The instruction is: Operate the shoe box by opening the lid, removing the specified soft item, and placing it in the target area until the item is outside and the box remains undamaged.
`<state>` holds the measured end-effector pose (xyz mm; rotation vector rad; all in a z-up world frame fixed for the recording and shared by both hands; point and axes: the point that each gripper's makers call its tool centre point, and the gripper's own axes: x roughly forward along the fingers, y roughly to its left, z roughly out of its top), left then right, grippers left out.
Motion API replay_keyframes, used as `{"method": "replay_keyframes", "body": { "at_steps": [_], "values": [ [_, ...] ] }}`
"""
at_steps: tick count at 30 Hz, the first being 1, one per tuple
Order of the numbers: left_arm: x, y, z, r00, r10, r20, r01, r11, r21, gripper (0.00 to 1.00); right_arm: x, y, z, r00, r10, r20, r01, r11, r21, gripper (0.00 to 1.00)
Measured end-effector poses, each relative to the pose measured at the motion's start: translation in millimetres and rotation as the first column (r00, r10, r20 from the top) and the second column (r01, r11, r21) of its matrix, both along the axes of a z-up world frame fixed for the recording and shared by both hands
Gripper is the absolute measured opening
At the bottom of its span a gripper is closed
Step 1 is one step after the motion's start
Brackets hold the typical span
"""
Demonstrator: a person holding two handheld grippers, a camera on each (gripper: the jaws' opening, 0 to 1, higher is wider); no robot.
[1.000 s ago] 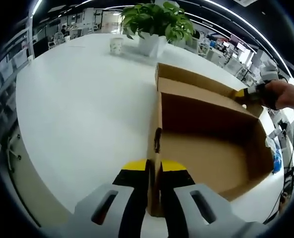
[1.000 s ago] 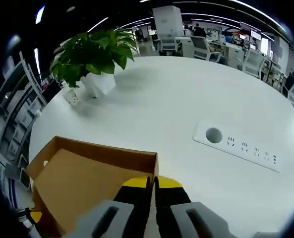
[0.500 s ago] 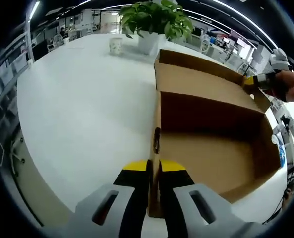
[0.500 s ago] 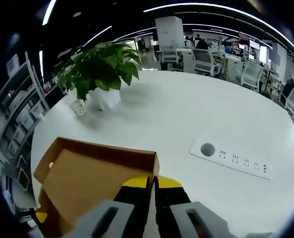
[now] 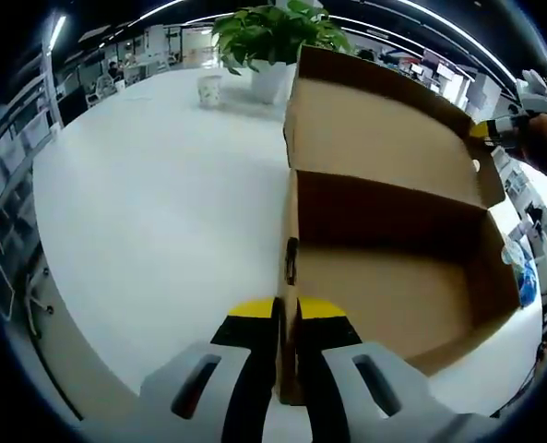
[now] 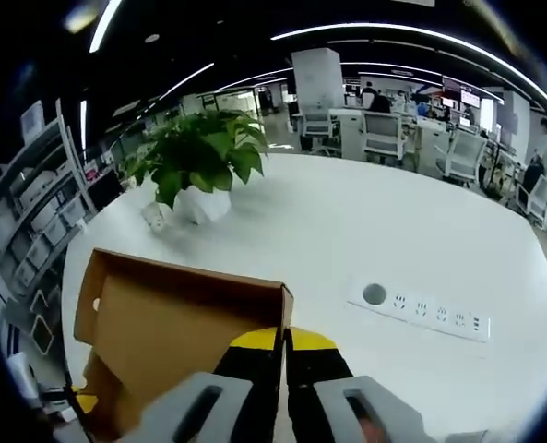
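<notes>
Both grippers (image 5: pixel 286 309) (image 6: pixel 283 340) clamping shoe box (image 5: pixel 384 268) edges

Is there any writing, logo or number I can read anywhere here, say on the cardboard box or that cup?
None can be read.
Shoe box: plain brown cardboard, no print visible.
Cup: too small and blurred to tell.
Power strip: sockets, no legible markings.

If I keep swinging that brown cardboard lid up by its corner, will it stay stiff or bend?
Probably flexes: the brown cardboard lid looks thin, and the right hand-held gripper pinches only its edge. The box likely stays put, since the left hand-held gripper clamps its wall. It looks empty, so probably light.
</notes>
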<state>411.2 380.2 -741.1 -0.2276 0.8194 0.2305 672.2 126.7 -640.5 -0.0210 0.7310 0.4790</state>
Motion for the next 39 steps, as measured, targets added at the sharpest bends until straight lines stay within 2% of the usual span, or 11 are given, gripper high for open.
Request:
{"method": "replay_keyframes", "body": {
  "at_steps": [6, 15, 18, 39],
  "values": [
    [-1.2, -0.9, -0.1, 1.0, 0.007, -0.001, -0.007, 1.0, 0.004, 0.05, -5.3, -1.5, 9.4, 1.0, 0.004, 0.014, -0.004, 1.0, 0.008, 0.0],
    [-1.9, -0.9, -1.5, 1.0, 0.016, -0.004, -0.016, 1.0, 0.002, 0.05, -27.9, -1.9, 27.1, 0.999, 0.009, 0.04, -0.01, 1.0, 0.022, 0.0],
    [-1.6, -1.0, -2.3, 1.0, 0.016, -0.005, -0.016, 1.0, 0.003, 0.05, -28.3, -4.2, 29.2, 0.999, 0.011, 0.049, -0.012, 1.0, 0.024, 0.0],
    [-0.7, -1.8, -3.1, 1.0, 0.009, -0.006, -0.008, 1.0, 0.012, 0.05, -70.3, -15.6, 48.0, 0.995, -0.031, 0.098, 0.025, 0.998, 0.061, 0.0]
  ]
}}
